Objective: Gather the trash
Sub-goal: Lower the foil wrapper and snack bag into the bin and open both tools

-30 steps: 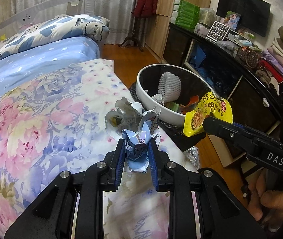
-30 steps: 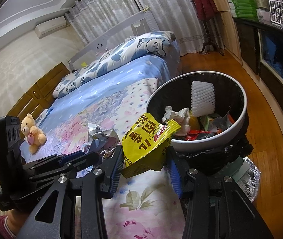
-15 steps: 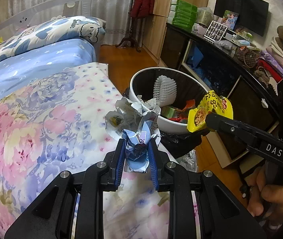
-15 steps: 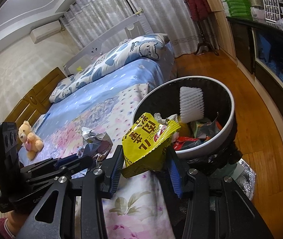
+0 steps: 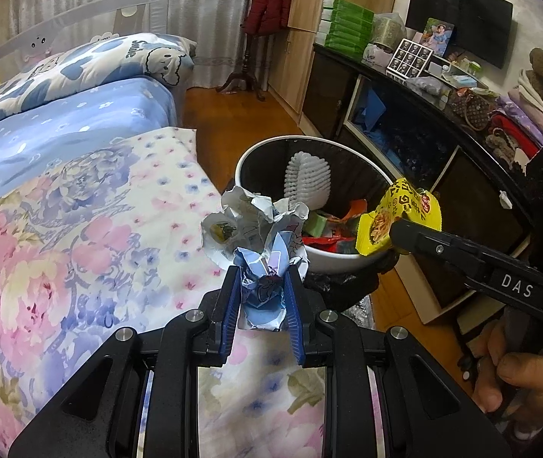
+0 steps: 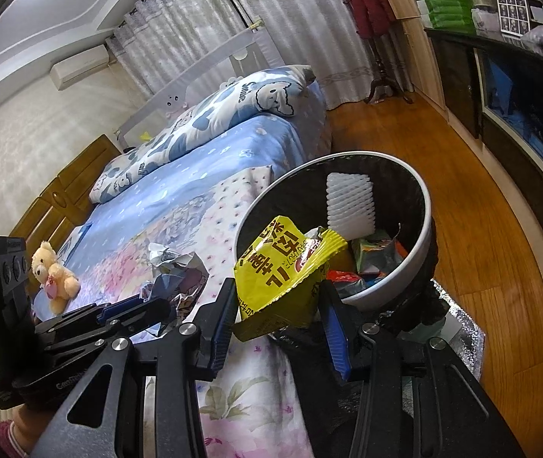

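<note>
While the left gripper [image 5: 262,297] pinches a crumpled wrapper [image 5: 260,240], the right gripper [image 6: 277,305] clamps a yellow packet [image 6: 283,271] at the bin's [image 6: 422,240] near rim; open floor [image 6: 474,236] lies beyond.

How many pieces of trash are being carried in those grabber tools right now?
2. A crumpled blue-and-white wrapper is pinched in the left gripper; a yellow snack bag is in the right gripper, near the bin.

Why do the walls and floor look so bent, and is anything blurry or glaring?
Left wrist view: fisheye bending, dark corners, the crumpled paper sharp, the cabinet dim. Right wrist view: the wood floor curves and shines softly, the ceiling top left washes out, the yellow wrapper is crisp.
</note>
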Available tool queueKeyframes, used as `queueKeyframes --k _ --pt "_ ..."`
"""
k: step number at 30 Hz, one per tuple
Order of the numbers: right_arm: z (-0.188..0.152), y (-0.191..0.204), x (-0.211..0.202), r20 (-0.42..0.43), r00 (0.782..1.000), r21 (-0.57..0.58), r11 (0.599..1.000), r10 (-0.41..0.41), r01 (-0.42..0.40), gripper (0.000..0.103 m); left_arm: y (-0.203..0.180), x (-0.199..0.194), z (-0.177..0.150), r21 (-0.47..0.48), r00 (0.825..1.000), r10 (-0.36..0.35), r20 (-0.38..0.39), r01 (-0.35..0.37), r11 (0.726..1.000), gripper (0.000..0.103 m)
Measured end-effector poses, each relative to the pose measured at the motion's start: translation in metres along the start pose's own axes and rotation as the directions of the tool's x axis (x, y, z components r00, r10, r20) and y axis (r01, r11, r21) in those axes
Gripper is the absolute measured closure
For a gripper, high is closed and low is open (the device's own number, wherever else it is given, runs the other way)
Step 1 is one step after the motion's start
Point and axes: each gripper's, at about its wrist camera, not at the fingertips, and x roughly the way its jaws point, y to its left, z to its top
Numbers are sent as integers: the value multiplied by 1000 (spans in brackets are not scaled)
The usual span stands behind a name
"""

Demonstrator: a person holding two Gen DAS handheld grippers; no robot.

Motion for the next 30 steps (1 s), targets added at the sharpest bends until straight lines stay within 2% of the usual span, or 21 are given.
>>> queueKeyframes --k 30 --pt "28 -24 5 -18 1000 8 1000 -15 15 59 -30 29 34 44 1000 -17 -18 17 999 82"
